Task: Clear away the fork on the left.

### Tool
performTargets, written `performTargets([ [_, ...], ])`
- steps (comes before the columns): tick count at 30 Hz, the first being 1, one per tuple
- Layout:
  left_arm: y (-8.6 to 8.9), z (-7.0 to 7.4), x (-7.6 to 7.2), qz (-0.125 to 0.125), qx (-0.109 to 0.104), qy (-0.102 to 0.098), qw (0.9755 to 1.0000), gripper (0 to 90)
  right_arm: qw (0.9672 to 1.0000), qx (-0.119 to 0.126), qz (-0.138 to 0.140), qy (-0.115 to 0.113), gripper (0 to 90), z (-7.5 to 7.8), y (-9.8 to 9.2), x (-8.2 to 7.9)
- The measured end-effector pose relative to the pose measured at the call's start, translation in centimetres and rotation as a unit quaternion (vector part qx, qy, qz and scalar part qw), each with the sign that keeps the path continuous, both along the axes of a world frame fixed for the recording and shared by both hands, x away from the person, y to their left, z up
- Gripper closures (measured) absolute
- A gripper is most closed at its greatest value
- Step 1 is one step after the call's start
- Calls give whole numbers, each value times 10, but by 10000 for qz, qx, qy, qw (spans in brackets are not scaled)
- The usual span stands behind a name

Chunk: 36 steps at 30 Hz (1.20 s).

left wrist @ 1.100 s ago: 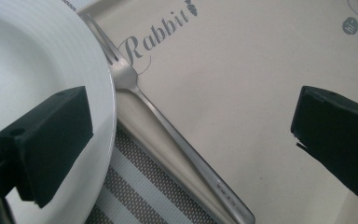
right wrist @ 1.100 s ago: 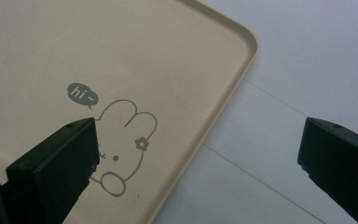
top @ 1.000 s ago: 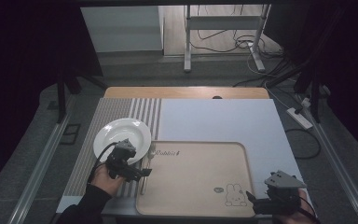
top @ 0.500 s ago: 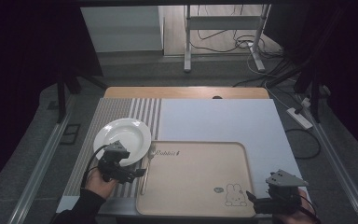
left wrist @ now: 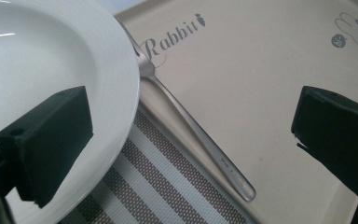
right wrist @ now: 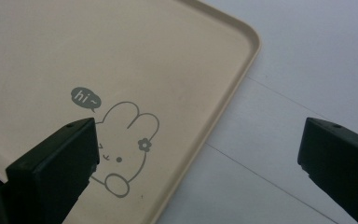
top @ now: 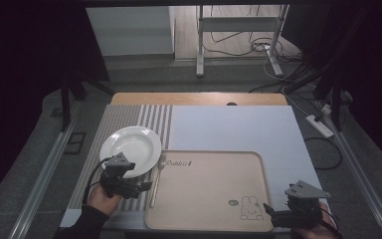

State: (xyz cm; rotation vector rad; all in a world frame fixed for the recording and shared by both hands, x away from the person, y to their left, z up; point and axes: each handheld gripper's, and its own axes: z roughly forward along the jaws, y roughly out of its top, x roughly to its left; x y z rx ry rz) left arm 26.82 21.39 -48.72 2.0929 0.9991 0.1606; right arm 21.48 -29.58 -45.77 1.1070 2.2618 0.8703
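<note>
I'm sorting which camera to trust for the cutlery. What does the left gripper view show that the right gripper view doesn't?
Left gripper view alone: the white plate, the fork lying along the tray's edge beside it, the striped placemat and the "Rabbit" lettering. Right gripper view alone: the rabbit drawing with its "hi~" bubble up close, a rounded tray corner and the pale table cover. Both: the beige tray, and each gripper's own black fingers set wide apart, holding nothing.

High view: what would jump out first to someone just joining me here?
The white plate on the striped mat at the table's left stands out most, with the left claw open near its front rim. Beside it lies a fork along the left edge of the beige rabbit tray. The right claw, also open, sits at the tray's near right corner by the rabbit drawing.
</note>
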Motion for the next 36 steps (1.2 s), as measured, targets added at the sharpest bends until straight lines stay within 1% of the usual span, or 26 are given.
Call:
performTargets([
  [2,2,0,-2,31,-15,5,10000,0,10000,13,-15,4,0,0,0,0],
  [5,6,0,-4,97,-27,-49,9999,0,10000,19,-23,3,0,0,0,0],
  [9,10,-2,-7,121,-11,-22,9999,0,10000,7,-23,-2,0,0,0,0],
  [17,19,-3,-16,196,-97,47,9998,0,10000,-3,-35,-12,0,0,0,0],
  [25,28,-4,-25,282,-119,105,9995,0,10000,-17,-40,-13,0,0,0,0],
  [32,35,-5,-33,389,-121,171,9990,0,10000,-15,-53,-10,0,0,0,0],
  [36,39,-6,-38,444,-48,162,9989,0,10000,-17,-55,-7,0,0,0,0],
])
